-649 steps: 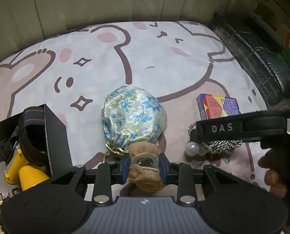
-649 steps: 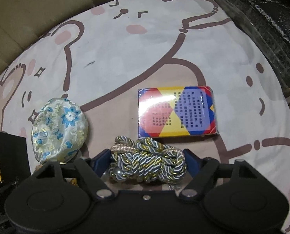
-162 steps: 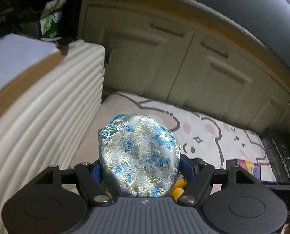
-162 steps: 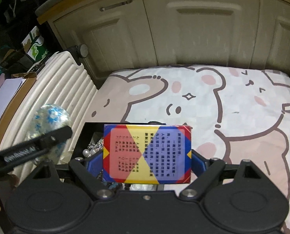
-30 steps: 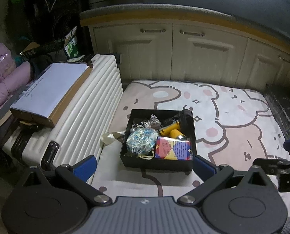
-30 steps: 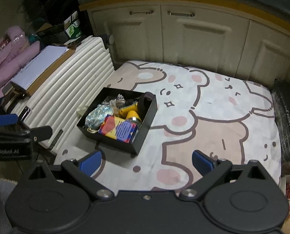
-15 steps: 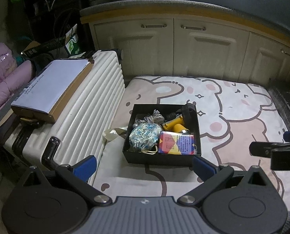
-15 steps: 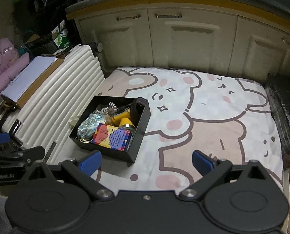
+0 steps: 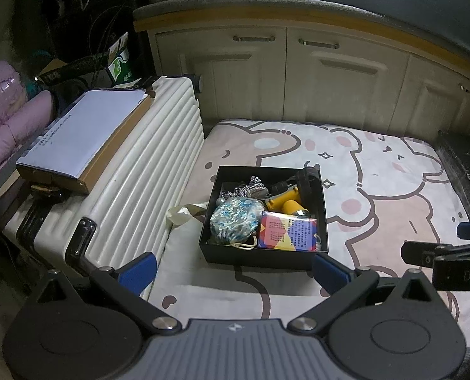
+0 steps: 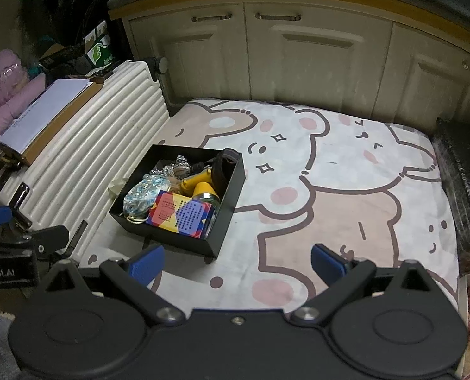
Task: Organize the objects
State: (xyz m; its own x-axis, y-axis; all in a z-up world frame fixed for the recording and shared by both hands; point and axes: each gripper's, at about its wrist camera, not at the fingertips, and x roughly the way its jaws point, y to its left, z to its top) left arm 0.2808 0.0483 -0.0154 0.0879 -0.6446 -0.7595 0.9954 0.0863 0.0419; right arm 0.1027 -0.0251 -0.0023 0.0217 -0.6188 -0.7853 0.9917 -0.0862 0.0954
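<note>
The black box (image 9: 263, 258) sat on the bear-print mat (image 9: 377, 171), just beside the white ribbed suitcase (image 9: 146, 171). In the left wrist view its long axis ran roughly 9 to 3 o'clock; in the right wrist view it ran from 10 toward 4 o'clock. Inside it, the blue floral pouch (image 9: 235, 220) lay at the near left corner with its drawstring end toward 6 o'clock. The colourful card box (image 9: 287, 232) lay beside it, at 3 o'clock from the pouch. The yellow tool (image 9: 285, 201) lay behind them, and the twisted cord (image 9: 250, 186) lay at the far left.

The left gripper (image 9: 233, 270) stood wide apart, empty, as did the right gripper (image 10: 238, 261).

Only the left wrist view showed a cream ribbon (image 9: 184, 213) between suitcase and box. Only the right wrist view showed the box's tall right wall (image 10: 231, 202).
</note>
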